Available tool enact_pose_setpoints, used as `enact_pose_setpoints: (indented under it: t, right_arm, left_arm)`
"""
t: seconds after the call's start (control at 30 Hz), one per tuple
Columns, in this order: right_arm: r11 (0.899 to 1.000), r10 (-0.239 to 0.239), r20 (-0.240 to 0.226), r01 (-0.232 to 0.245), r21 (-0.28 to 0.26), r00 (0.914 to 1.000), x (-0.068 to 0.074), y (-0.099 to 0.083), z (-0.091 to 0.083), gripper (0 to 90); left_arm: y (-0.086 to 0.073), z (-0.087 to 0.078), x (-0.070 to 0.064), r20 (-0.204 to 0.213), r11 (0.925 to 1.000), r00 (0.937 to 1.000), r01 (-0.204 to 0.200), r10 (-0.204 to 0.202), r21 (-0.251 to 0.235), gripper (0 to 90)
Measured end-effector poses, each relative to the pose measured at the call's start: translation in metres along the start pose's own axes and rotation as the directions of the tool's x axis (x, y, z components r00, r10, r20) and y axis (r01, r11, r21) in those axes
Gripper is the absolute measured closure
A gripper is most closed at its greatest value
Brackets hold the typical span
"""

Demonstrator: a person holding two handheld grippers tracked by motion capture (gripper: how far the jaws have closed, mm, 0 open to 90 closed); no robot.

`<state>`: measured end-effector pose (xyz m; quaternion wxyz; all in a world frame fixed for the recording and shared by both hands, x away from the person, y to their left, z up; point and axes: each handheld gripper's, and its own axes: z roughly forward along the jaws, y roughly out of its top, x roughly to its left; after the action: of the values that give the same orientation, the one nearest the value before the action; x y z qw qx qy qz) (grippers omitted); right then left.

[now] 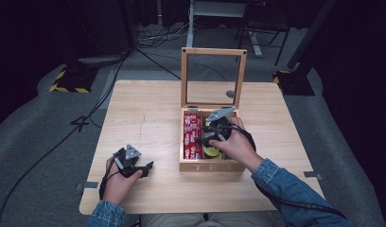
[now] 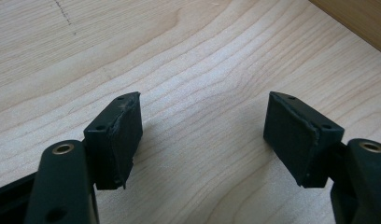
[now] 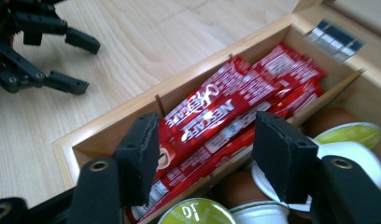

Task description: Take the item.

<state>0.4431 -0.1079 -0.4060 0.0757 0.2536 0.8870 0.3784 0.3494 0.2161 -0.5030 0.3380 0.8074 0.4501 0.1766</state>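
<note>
**Open tea box with sachets and capsules; right gripper over the box**

Wooden tea box (image 1: 211,165) standing on the right half of the light wooden table (image 1: 144,113), glass-paned lid (image 1: 213,75) raised upright at the far edge, "TEA" lettered on the near wall. Divided inside by thin wooden partitions. Left compartment: red Nescafé sachets (image 3: 226,116) lying lengthwise, stacked and overlapping, touching the box wall (image 3: 132,112). Adjoining compartment: coffee capsules (image 3: 345,133) with green or white foil lids and brown bodies, packed close together, one green lid (image 3: 195,212) at the near edge of the right gripper view.

Right gripper (image 1: 211,135) held above the box interior, over the partition between sachets and capsules; jaws parted to a moderate gap, nothing between them, pads (image 3: 282,154) apart from the contents below as far as can be judged.

Left gripper (image 1: 134,168) resting low at the near left of the table, well apart from the box; jaws spread wide over bare tabletop, nothing held, pads (image 2: 121,135) close to the surface. Same gripper seen in the right gripper view at the upper left corner (image 3: 34,51).
</note>
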Motion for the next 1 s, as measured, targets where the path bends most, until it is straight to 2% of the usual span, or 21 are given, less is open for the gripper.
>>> enact_pose_setpoints:
  t: [0.2,0.33,0.57,0.7,0.8,0.9,1.0]
  right_arm:
    - [0.999,-0.011,0.007,0.011,0.041,0.9999,0.007,0.001,0.013,39.4]
    - [0.998,-0.001,0.015,0.0,0.067,0.9999,0.01,0.002,0.021,38.1]
    - [0.992,0.005,0.067,-0.013,0.128,0.9978,0.018,0.008,0.03,37.2]
    - [0.99,0.015,0.074,-0.025,0.137,0.9972,0.019,0.009,0.035,37.1]
    - [0.988,0.036,0.082,-0.048,0.144,0.9959,0.021,0.01,0.038,33.9]
    - [0.986,0.016,0.11,-0.034,0.162,0.9938,0.024,0.011,0.041,33.9]
    - [0.987,0.02,0.109,-0.037,0.158,0.9939,0.024,0.01,0.044,34.4]
  left_arm:
    - [0.0,0.0,0.0,0.0,1.0,1.0,-0.001,0.001,0.001,28.5]
    - [0.0,0.0,0.0,0.0,1.0,1.0,0.0,0.0,0.0,28.4]
    - [0.0,0.0,0.0,0.001,1.0,1.0,0.0,0.0,0.0,28.5]
    - [0.0,0.0,0.0,0.001,1.0,1.0,0.0,0.0,0.0,28.5]
    - [0.0,0.0,0.0,0.001,1.0,1.0,0.0,0.0,0.0,28.5]
    - [0.0,0.0,0.0,0.0,1.0,1.0,0.0,0.0,0.0,28.5]
    - [0.0,0.0,0.0,0.0,1.0,1.0,0.0,0.0,0.0,28.5]
